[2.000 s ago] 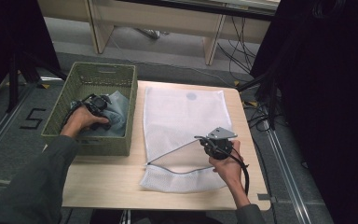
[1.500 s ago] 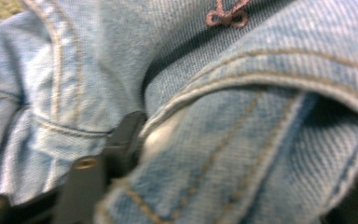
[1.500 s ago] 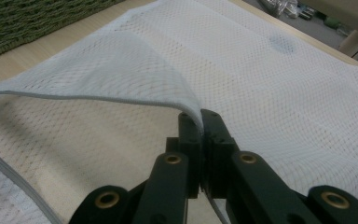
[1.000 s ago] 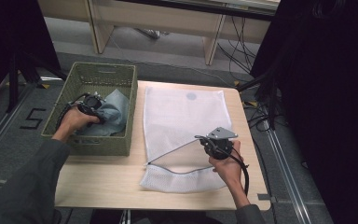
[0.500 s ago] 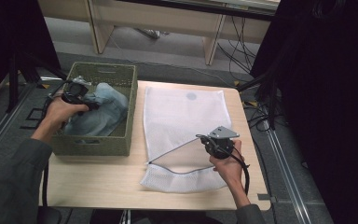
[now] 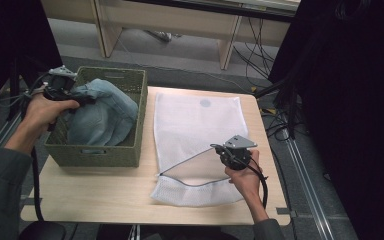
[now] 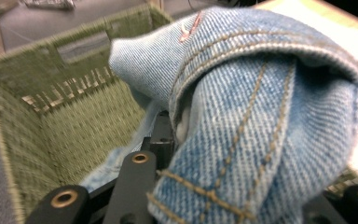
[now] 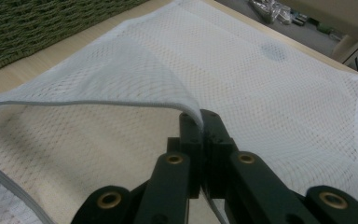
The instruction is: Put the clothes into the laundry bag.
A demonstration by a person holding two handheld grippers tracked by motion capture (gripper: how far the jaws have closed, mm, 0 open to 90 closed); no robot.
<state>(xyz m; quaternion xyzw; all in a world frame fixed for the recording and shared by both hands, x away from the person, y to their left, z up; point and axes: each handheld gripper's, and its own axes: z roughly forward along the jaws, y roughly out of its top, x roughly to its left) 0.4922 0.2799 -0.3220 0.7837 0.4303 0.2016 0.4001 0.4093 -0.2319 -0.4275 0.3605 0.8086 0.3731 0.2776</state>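
High view. Wooden table (image 6: 105, 192), pale top. Green woven basket (image 6: 130, 150) on its left half, reaching the left edge. Light-blue denim garment (image 6: 102, 112), bunched, part inside the basket and part lifted above its rim at the far left corner. Left gripper (image 6: 75, 98) over that corner, held in the person's left hand (image 6: 42, 112), its jaws just closing and now clamped on the denim. White mesh laundry bag (image 6: 195, 120) flat on the right half of the table, from the far edge down to the near edge, its open mouth toward the near edge. Right gripper (image 6: 219, 150) near the right edge, pinching the upper lip of the bag's mouth and holding it raised off the lower layer.

Left gripper view. Denim garment (image 7: 261, 116) folded thick across the black jaws, seams and stitching plain; basket (image 7: 51, 116) wall behind and below.

Right gripper view. Jaws pressed together on the grey-trimmed edge of the mesh bag (image 8: 270, 93); table (image 8: 37, 65) and basket (image 8: 42, 23) beyond.
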